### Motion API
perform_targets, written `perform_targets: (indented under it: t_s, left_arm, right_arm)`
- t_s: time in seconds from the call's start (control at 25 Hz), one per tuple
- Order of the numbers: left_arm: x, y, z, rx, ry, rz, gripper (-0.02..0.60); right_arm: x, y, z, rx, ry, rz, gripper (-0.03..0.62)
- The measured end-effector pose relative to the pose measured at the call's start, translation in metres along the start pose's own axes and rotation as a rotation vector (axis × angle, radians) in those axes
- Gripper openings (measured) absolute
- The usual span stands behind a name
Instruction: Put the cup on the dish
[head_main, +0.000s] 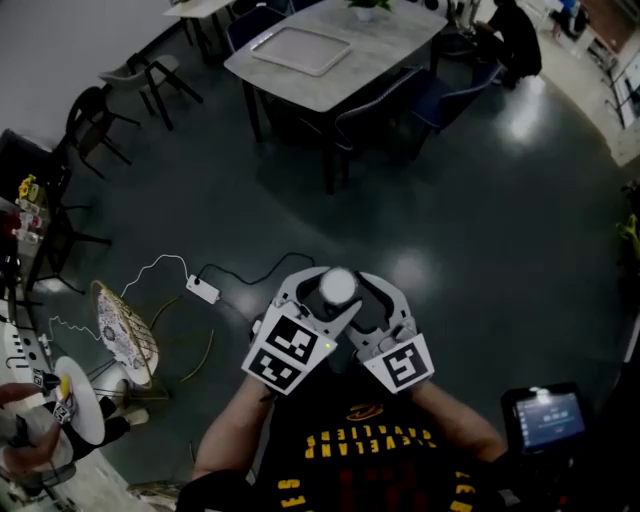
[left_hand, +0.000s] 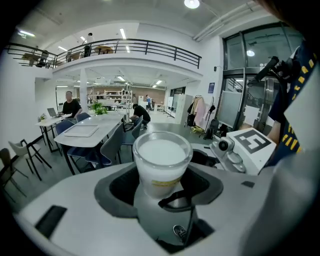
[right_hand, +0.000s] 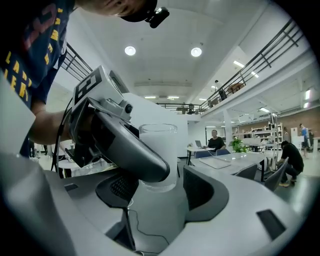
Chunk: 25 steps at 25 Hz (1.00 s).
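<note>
A white frosted cup (head_main: 337, 287) hangs in the air in front of my chest, over the dark floor. My left gripper (head_main: 320, 300) is shut on its lower part; in the left gripper view the cup (left_hand: 161, 162) stands upright between the pads. My right gripper (head_main: 362, 300) reaches in from the other side with its jaws round the same cup (right_hand: 159, 150). A thin gap shows at its right pad (right_hand: 200, 187), and the left gripper's jaw hides its other pad. A white round dish (head_main: 80, 405) lies far off at the lower left.
A patterned oval seat on thin gold legs (head_main: 125, 332) stands left of me. A white cable and adapter (head_main: 203, 289) lie on the floor. A grey table with a tray (head_main: 300, 48) and chairs stands ahead. A small screen (head_main: 548, 415) sits at my right.
</note>
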<state>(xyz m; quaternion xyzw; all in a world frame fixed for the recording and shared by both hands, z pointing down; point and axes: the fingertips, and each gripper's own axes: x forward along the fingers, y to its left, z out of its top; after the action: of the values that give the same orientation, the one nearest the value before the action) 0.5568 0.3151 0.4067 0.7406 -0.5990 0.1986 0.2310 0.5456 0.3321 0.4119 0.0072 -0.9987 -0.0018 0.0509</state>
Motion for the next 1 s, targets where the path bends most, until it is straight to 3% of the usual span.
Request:
perform_targets:
  t_s: [0.2,0.52,0.68,1.0]
  left_arm:
    - [0.003,-0.016,0.008,-0.03,-0.058,0.021,0.259]
    - [-0.006,-0.003,0.023,-0.034,-0.238,0.114,0.259]
    - [-0.017,0.014,0.025,-0.041,-0.32,0.202,0.259]
    - [-0.022,0.054,0.018,-0.031,-0.351,0.271,0.259]
  right_arm:
    - [-0.01,0.001,0.0,0.091,-0.026,0.029,0.249]
    - [0.001,-0.002,0.015,0.098,-0.075,0.051,0.247]
    - [0.017,0.002,0.02,0.074,-0.08,0.06,0.242]
    - [0.056,0.001,0.012,0.043,-0.052,0.054,0.242]
